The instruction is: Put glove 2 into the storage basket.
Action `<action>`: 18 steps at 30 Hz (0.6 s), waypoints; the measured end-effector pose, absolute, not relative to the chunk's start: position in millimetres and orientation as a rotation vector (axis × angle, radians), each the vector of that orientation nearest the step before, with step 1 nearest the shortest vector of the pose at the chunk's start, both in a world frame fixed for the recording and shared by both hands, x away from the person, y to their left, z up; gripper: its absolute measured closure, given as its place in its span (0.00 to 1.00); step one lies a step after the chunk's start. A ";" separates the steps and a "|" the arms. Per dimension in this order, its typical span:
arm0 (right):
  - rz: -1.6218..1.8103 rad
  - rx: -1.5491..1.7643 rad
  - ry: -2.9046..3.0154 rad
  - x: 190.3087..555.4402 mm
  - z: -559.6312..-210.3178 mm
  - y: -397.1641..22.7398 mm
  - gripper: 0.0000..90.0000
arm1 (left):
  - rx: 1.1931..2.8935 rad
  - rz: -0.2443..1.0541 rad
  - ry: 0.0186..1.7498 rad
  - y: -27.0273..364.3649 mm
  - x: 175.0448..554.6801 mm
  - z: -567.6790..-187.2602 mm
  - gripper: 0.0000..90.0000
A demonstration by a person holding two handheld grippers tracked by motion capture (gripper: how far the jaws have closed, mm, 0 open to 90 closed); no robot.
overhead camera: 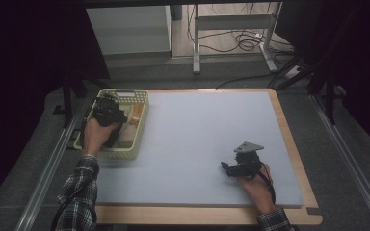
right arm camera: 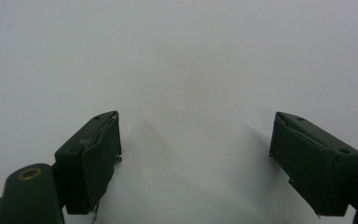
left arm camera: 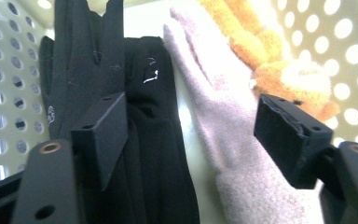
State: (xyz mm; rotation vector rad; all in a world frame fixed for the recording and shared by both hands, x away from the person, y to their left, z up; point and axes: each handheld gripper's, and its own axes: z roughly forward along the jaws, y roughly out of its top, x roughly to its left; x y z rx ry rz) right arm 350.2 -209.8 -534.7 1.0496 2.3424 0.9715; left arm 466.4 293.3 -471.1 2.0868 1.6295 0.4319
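- Lying inside the basket (overhead camera: 142, 126) are a black glove (left arm camera: 135, 130), a pale pink glove (left arm camera: 223, 140) and an orange fuzzy glove (left arm camera: 270, 51).
- In the left gripper view the black glove is on the left, the pink one is in the middle and the orange one is at the top right, touching the pink one.
- The basket is pale yellow-green with round holes in its walls. It sits at the far left corner of the counter (overhead camera: 207, 134).
- The left gripper (overhead camera: 107, 111) is down in the basket, right above the gloves, held by the left hand (overhead camera: 95, 134).
- Its fingers (left arm camera: 105, 135) are spread wide. The pink glove and part of the black glove lie in the gap between them. One finger is right by the black glove, but I cannot tell if it touches it.
- The right gripper (overhead camera: 227, 167) is low over the bare grey counter top, near the front right, held by the right hand (overhead camera: 255, 185). It is well apart from the basket.
- Its fingers (right arm camera: 93, 154) are spread wide too, with just the grey top between them.
- A grey three-cornered plate (overhead camera: 249, 147) sits on top of the right gripper.
- Both sleeves (overhead camera: 79, 192) are checked.
- The counter has a wooden edge (overhead camera: 289, 139) around the grey top.
- Behind the counter are white frame legs (overhead camera: 231, 33) and some cables (overhead camera: 243, 41) on the floor.
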 end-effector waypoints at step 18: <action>0.969 1.042 2.341 349.9 -534.7 -209.7 0.18 | 2.047 0.436 1.520 300.9 445.1 -456.6 0.05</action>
